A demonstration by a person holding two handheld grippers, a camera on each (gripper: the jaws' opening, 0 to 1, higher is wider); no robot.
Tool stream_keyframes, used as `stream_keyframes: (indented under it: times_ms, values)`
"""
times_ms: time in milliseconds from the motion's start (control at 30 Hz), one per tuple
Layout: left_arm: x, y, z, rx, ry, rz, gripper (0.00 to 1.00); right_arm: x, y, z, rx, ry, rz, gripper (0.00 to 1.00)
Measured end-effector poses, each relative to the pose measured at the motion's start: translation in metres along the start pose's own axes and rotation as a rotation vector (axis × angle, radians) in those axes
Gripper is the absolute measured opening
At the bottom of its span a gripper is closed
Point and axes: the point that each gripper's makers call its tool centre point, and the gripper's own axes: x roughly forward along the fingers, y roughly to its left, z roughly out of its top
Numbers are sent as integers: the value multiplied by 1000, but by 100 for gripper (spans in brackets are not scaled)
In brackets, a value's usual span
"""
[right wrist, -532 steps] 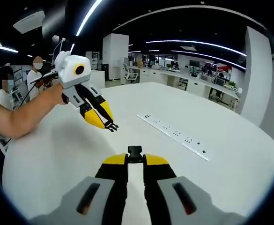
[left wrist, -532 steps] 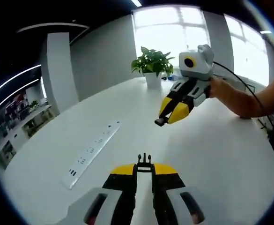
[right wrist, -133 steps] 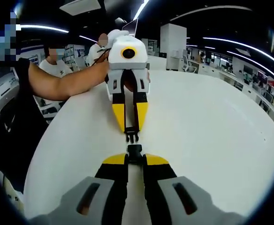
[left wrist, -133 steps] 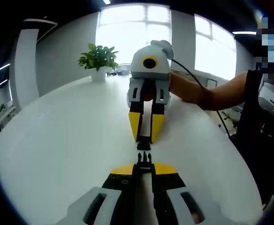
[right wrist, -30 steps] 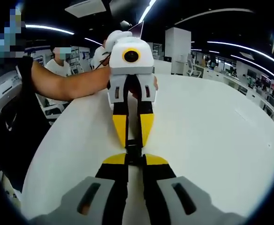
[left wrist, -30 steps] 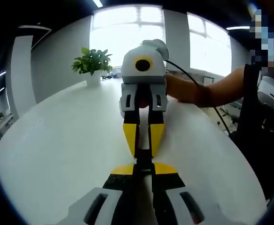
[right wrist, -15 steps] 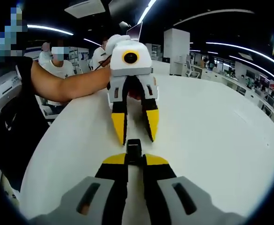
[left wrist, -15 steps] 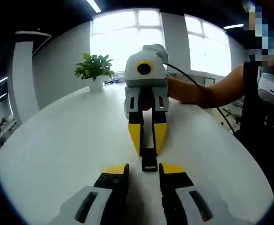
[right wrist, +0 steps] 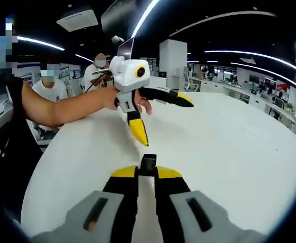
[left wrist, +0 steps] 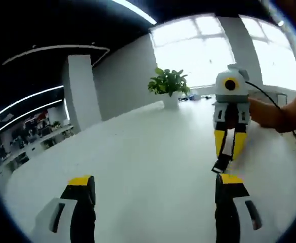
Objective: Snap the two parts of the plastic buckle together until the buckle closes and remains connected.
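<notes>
Buckle [right wrist: 148, 164] clamped in right gripper [right wrist: 146, 174], long axis pointing away over the table [right wrist: 228, 147]; left gripper [right wrist: 155, 109] spread wide, empty, far-left of it.

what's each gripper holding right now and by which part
The right gripper holds the black plastic buckle, its fingers shut on one end, the other end sticking out forward. The left gripper is wide open, holding nothing.
</notes>
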Motion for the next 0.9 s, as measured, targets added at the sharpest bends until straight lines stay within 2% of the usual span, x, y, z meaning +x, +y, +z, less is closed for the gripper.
stream_keyframes:
  times_ms: [33, 67, 100, 133, 267, 333, 367, 433, 467, 600, 900]
  values:
    - [2, 7, 1, -38, 11, 4, 100, -1, -2, 1, 0, -3, -11, 11]
    - [2, 16, 5, -22, 2, 33, 100, -1, -3, 2, 3, -8, -19, 11]
    - [-3, 15, 11, 53, -23, 84, 100, -2, -5, 2, 6, -10, -25, 11]
    - [-5, 16, 10, 61, -15, 104, 100, -2, -8, 1, 8, -7, -35, 11]
    - [-5, 24, 9, -16, -13, 117, 100, -1, -10, -2, 9, 0, -46, 11]
    - [-8, 26, 5, -9, 12, 126, 82, -1, -12, -2, 4, 4, -53, 11]
    - [-9, 27, 4, -19, 14, 134, 78, -1, -13, -2, 3, 5, -54, 11]
    - [-9, 30, 5, -65, -8, 139, 82, -1, -14, -3, 4, 7, -60, 11]
    - [-12, 37, 7, -99, -27, 176, 85, -1, -15, -3, 4, 9, -65, 11]
    - [-15, 49, 6, -159, -44, 199, 96, -2, -18, -5, 9, 11, -76, 11]
    - [-16, 53, 0, -109, -9, 210, 89, -2, -21, -6, 10, 15, -100, 11]
